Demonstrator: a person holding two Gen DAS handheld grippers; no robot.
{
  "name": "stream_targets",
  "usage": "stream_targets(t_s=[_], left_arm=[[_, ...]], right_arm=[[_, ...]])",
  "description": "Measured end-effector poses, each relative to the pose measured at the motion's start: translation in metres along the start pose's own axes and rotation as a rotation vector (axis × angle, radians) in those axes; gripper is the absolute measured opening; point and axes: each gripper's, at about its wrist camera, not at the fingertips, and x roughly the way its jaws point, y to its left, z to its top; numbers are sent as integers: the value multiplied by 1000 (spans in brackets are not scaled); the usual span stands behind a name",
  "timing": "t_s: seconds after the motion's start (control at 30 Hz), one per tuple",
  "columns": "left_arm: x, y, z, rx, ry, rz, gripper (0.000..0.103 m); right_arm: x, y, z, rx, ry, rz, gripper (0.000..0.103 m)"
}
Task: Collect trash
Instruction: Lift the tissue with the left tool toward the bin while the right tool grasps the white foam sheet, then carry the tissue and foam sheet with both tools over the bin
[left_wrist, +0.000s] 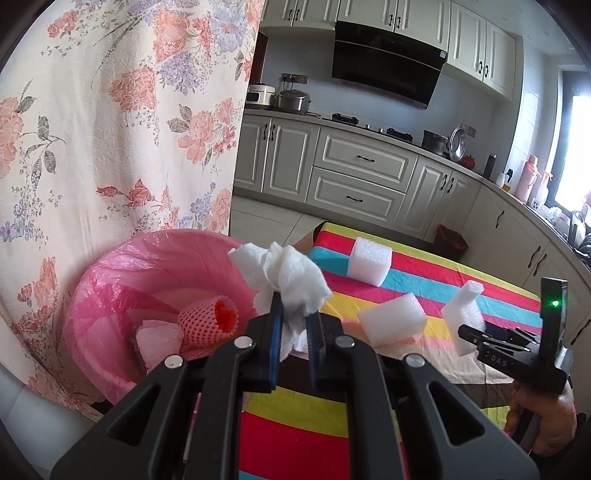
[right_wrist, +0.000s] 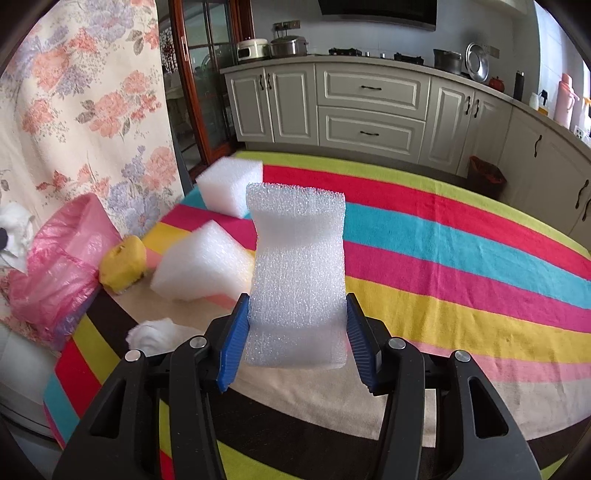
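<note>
My left gripper (left_wrist: 293, 314) is shut on a crumpled white tissue (left_wrist: 284, 273), held near the right rim of the pink-lined trash bin (left_wrist: 110, 280). The bin holds a red foam fruit net (left_wrist: 207, 319) and paper. My right gripper (right_wrist: 297, 314) is shut on a white foam piece (right_wrist: 297, 273), lifted above the striped tablecloth (right_wrist: 443, 236); it also shows in the left wrist view (left_wrist: 463, 306). Two more foam blocks (right_wrist: 231, 190) (right_wrist: 199, 266), a yellow sponge-like lump (right_wrist: 122, 264) and a tissue wad (right_wrist: 151, 334) lie on the table.
A floral curtain (left_wrist: 110, 129) hangs behind the bin. Kitchen cabinets (left_wrist: 354, 173) and a counter with pots run along the back. A small dark bin (right_wrist: 485, 177) stands on the floor by the cabinets.
</note>
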Motion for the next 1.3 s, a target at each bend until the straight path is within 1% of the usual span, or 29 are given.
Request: stream_targets(t_s=[0.37,0.63,0.97,1.3], left_arm=[[-23,22,11,-38,-47,-1,12],[-38,47,16,-70,-75,3,12],[-55,75,21,-96,-106,7,12],[-69,106,34,-99,-129,47,12]], right_arm=[[-55,36,28,-35,-113,43,49],[-81,71,45,-77,-165,68,49],[-97,121,59,-133,-199,116,49],[-101,167,71,-180,-216,169,49]])
